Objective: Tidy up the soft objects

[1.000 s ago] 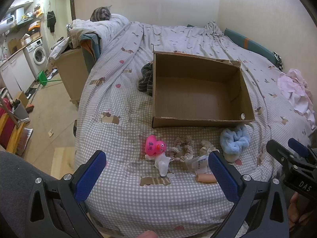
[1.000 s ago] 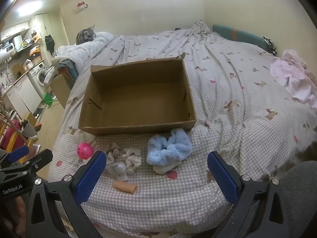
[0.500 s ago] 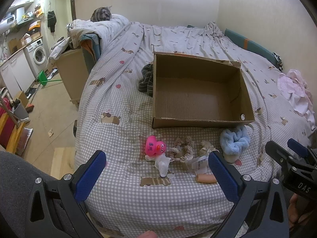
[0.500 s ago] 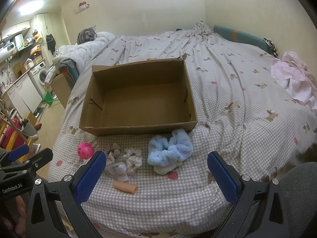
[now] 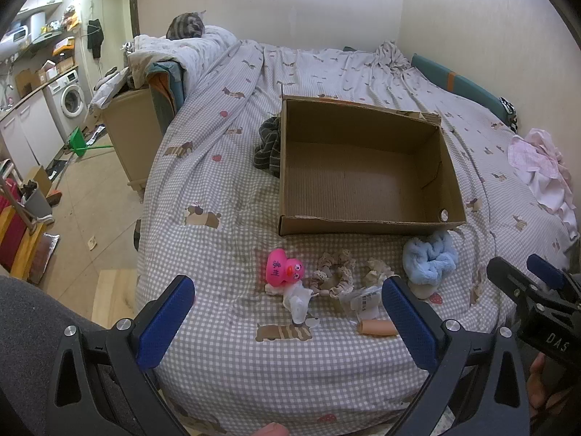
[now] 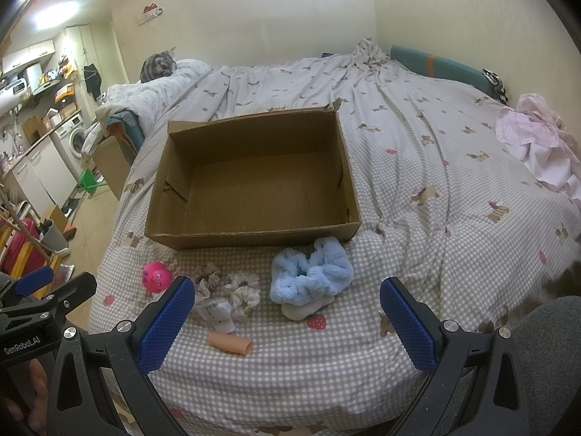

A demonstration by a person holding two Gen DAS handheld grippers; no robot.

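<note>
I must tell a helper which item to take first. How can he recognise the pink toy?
Find the open brown cardboard box on the checked bed. Before its near wall lies a row of soft items; the round pink duck toy is leftmost, the only bright pink one.

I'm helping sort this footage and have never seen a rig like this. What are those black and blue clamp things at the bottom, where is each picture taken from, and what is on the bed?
They are two hand-held grippers, one in each of a person's hands, with no robot arm. Each carries a wide-angle camera looking out along its blue-padded fingers. One picture comes from the left gripper, the other from the right gripper. Both are open and hold nothing. On the checked bedsheet stands an empty cardboard box. In front of it lie a pink duck toy, some beige scrunchies, a fluffy blue scrunchie and a small peach tube.
</note>
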